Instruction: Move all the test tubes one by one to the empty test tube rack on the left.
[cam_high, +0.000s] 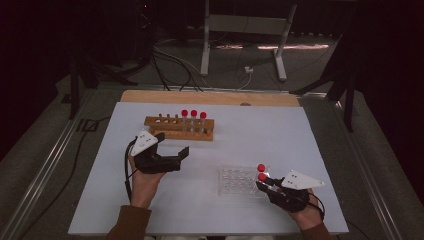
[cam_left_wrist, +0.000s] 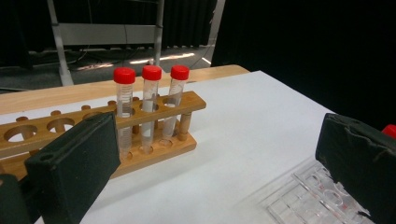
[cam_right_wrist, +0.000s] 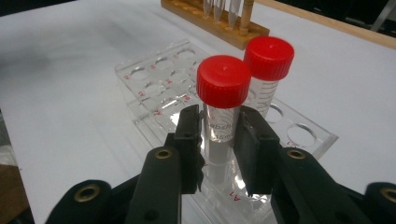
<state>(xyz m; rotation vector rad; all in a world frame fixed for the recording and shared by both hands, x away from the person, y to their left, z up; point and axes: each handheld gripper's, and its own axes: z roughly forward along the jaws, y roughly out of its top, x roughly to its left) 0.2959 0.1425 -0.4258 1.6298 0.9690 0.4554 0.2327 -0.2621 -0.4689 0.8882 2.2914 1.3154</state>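
Note:
A wooden rack stands at the back of the white table and holds three red-capped tubes at its right end. A clear plastic rack lies at the front right. Two red-capped tubes stand at its right end. My right gripper is shut on the nearer tube, just below its cap. The other tube stands right behind it. My left gripper hovers open in front of the wooden rack, holding nothing.
The white table top has a wooden strip along its far edge. The wooden rack's left holes are empty. Cables and a metal frame lie on the floor beyond the table.

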